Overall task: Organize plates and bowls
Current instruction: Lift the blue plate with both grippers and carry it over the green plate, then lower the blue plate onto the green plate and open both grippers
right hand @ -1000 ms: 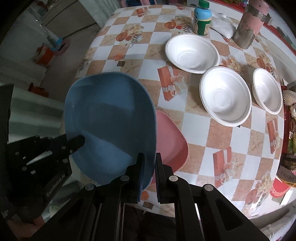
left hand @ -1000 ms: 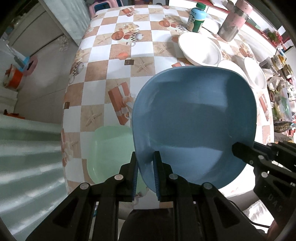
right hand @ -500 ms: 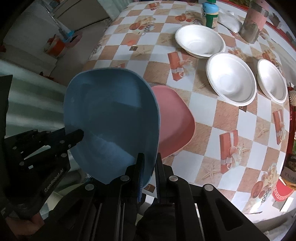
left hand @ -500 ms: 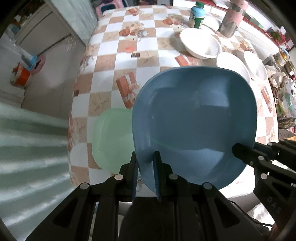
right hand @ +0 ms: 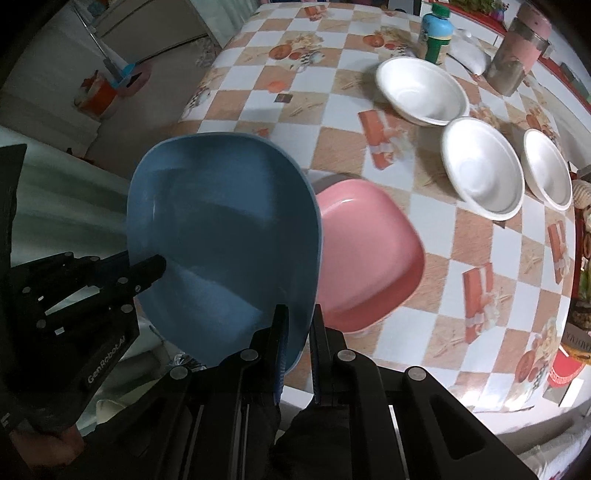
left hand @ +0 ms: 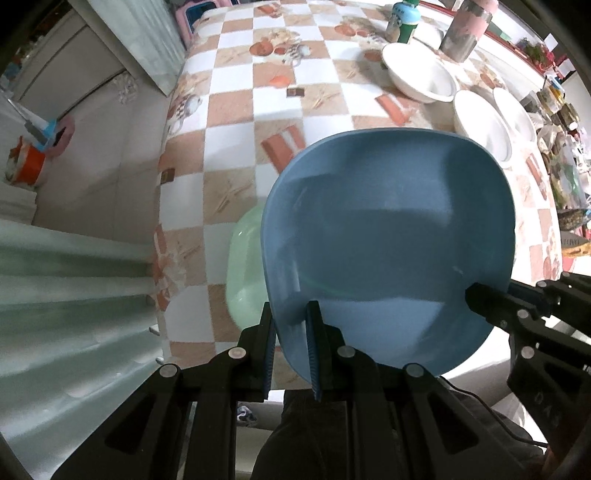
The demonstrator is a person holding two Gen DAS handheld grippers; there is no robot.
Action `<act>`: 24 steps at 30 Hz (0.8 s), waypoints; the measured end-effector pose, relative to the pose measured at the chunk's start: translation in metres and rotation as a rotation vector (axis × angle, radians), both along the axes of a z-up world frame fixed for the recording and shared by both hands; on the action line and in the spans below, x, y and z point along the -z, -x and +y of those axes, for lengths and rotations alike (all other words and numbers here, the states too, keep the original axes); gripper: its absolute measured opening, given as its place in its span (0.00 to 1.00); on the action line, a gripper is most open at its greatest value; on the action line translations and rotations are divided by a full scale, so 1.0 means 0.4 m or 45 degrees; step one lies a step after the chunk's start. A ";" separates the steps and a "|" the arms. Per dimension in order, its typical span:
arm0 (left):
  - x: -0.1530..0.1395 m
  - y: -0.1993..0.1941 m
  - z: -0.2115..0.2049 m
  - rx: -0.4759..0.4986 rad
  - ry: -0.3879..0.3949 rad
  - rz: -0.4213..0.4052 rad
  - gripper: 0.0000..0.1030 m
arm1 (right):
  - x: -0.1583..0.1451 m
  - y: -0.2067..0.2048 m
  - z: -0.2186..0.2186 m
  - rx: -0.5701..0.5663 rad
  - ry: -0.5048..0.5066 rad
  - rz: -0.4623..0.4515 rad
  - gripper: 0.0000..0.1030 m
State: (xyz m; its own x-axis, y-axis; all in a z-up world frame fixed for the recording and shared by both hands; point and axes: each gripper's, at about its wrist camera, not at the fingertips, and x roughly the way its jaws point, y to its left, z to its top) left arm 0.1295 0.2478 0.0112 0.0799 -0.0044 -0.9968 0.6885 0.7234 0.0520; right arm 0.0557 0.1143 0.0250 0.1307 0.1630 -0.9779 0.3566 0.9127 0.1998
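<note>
Both grippers hold one blue plate (left hand: 388,236) in the air above the table's near edge. My left gripper (left hand: 291,325) is shut on its near left rim. My right gripper (right hand: 297,321) is shut on its near right rim; the plate also shows in the right wrist view (right hand: 221,236). A green plate (left hand: 245,266) lies on the table, partly hidden under the blue one. A pink plate (right hand: 365,254) lies on the table to the right. Three white bowls (right hand: 421,90), (right hand: 482,173), (right hand: 546,168) stand in a row further back.
The checkered tablecloth (right hand: 332,48) covers the table. A green-blue bottle (right hand: 436,35) and a pink-lidded jar (right hand: 519,62) stand at the back. Clutter lies along the right edge (left hand: 565,177). The floor with an orange tub (left hand: 26,166) is to the left.
Both grippers with the blue plate have pulled back and risen toward the near edge. The pink plate shows more; the green plate is more covered.
</note>
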 end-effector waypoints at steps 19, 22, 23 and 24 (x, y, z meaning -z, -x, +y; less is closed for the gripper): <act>0.067 -0.097 0.073 0.055 -0.061 0.001 0.17 | 0.100 -0.053 0.155 0.042 -0.068 0.099 0.12; 0.067 -0.111 0.050 0.073 -0.065 -0.014 0.18 | 0.097 -0.067 0.152 0.042 -0.060 0.100 0.13; 0.070 -0.113 0.042 0.085 -0.073 -0.025 0.21 | 0.096 -0.071 0.152 0.041 -0.057 0.101 0.13; 0.080 -0.113 0.033 0.108 -0.092 -0.033 0.28 | 0.097 -0.073 0.150 0.043 -0.057 0.102 0.13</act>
